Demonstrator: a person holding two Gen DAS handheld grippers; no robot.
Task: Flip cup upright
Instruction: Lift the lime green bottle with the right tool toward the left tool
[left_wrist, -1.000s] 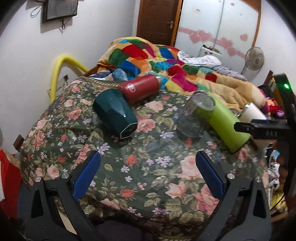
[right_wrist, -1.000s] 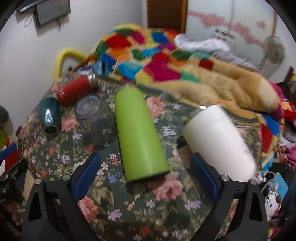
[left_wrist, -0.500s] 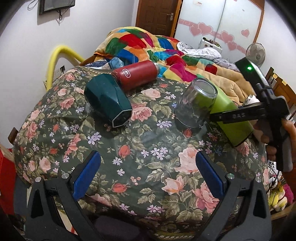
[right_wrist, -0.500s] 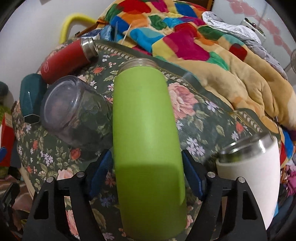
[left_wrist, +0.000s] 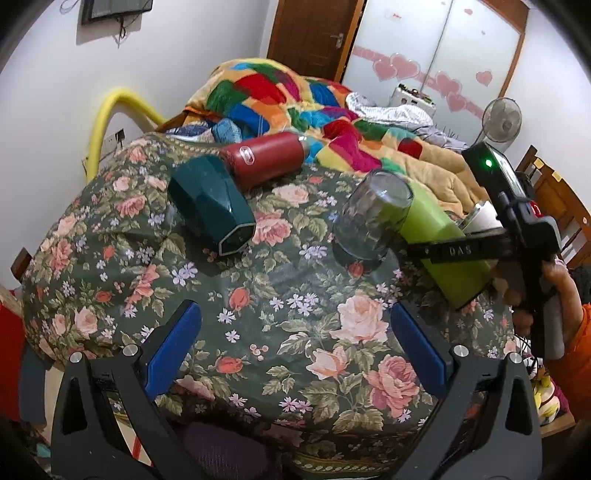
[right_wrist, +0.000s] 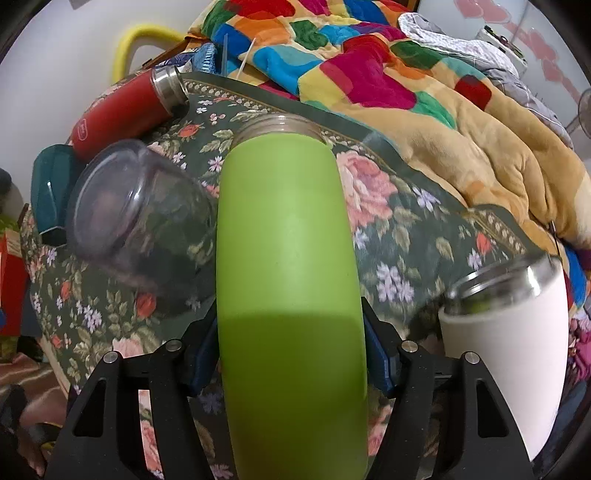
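Observation:
A lime green cup (right_wrist: 288, 258) lies on its side on the floral cloth (left_wrist: 280, 317), its metal mouth pointing away from me. My right gripper (right_wrist: 290, 350) has its blue pads against both sides of the cup's base end and is shut on it. In the left wrist view the green cup (left_wrist: 439, 243) lies at the right, with the right gripper (left_wrist: 465, 251) across it. My left gripper (left_wrist: 295, 332) is open and empty above the near part of the cloth.
A clear glass (left_wrist: 373, 218) stands upside down beside the green cup. A dark teal cup (left_wrist: 210, 206) and a red bottle (left_wrist: 266, 158) lie on their sides at the left. A white tumbler (right_wrist: 509, 332) stands upright at the right. A colourful quilt (left_wrist: 295, 99) lies behind.
My right gripper moved forward around the green cup's base and closed on it. The left gripper stayed open and shifted only slightly.

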